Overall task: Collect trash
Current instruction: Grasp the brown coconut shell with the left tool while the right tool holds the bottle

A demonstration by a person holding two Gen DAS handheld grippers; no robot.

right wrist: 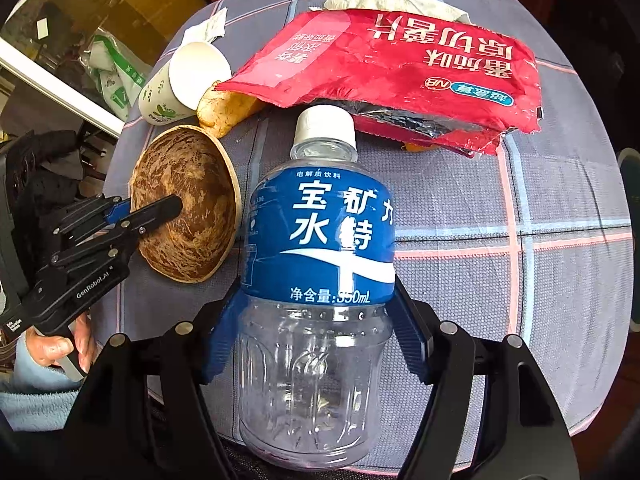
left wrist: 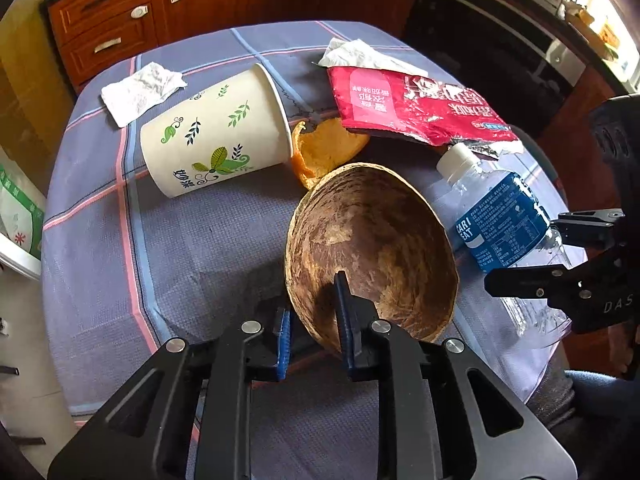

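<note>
A brown coconut half-shell [left wrist: 372,240] [right wrist: 188,204] stands tilted on the checked tablecloth. My left gripper [left wrist: 314,328] [right wrist: 154,206] is shut on its near rim, one finger inside the bowl and the blue pad outside. An empty plastic bottle [right wrist: 320,240] [left wrist: 500,220] with a blue label and white cap lies to the right of the shell. My right gripper [right wrist: 316,332] [left wrist: 528,252] is shut on it just below the label, both blue pads against its sides. Behind them lie a paper cup [left wrist: 216,136] on its side, an orange peel [left wrist: 328,148] and a red crisp bag [left wrist: 412,108] [right wrist: 400,64].
Two crumpled tissues lie at the far side of the table [left wrist: 160,240], one on the left [left wrist: 140,90] and one behind the bag [left wrist: 360,54]. Wooden drawers [left wrist: 104,24] stand beyond. A green and white bag [left wrist: 20,208] sits off the left edge. A hand [right wrist: 60,344] holds the left gripper.
</note>
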